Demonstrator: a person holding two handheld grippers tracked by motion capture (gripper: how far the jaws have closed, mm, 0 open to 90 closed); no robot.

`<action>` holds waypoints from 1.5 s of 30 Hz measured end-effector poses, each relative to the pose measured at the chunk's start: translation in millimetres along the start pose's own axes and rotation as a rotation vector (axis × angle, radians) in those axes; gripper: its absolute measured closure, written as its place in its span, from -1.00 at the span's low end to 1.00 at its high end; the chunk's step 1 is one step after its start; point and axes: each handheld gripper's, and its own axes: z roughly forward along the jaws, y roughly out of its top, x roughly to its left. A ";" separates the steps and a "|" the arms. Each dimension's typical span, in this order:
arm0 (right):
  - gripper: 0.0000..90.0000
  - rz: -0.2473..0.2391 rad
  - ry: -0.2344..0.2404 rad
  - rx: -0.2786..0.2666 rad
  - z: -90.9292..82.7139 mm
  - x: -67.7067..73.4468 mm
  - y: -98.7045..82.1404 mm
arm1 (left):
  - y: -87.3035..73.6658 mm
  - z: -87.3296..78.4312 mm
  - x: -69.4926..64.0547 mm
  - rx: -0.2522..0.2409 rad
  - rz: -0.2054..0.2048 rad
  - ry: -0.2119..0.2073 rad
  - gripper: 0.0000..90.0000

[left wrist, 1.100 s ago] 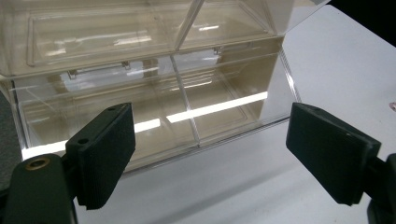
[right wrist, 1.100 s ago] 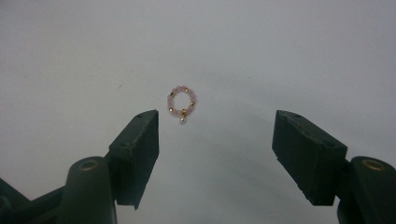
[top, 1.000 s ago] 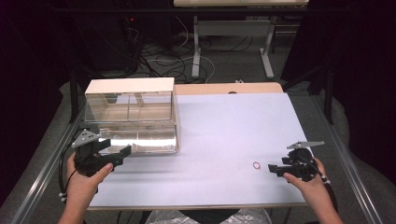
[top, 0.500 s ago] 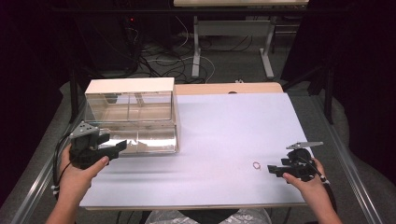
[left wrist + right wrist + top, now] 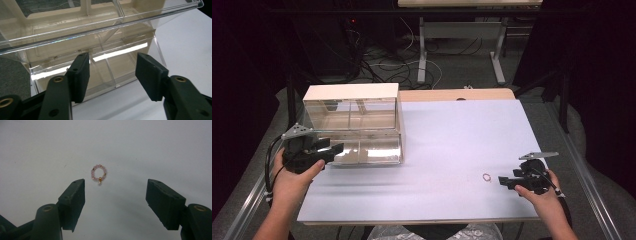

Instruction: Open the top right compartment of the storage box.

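A clear plastic organiser box with a cream frame and a white top stands on the left of the white table. My left gripper is held at the box's front left corner and points at its lower clear drawer. Its jaws have just been closing, with nothing between them; a wide gap remains. A small pink beaded bracelet with gold beads lies flat on the table at the right. My right gripper rests just right of it, open. In the right gripper view the bracelet lies just beyond the fingertips.
Metal rails run along both sides of the table. Behind the table's far edge are the legs of another table and loose cables on the floor. A person's hands and forearms come in from the bottom edge.
My left gripper has risen and shifted left and towards the box's front left corner, and its jaws stand closer together. The right gripper and the bracelet have not moved.
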 end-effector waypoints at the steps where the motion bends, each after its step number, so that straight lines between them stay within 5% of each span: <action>1: -0.30 -0.001 0.000 0.000 0.3 -0.1 0.0 | 0.7 0.1 0.3 0.003 -0.004 -0.001 0.08; 24: -0.30 0.003 0.011 0.001 2.1 0.4 -0.8 | 11.1 9.3 12.9 0.003 -0.037 0.012 0.87; 45: -0.31 0.003 0.015 0.001 2.8 0.3 -1.0 | 15.7 16.6 13.5 0.003 -0.048 0.018 0.99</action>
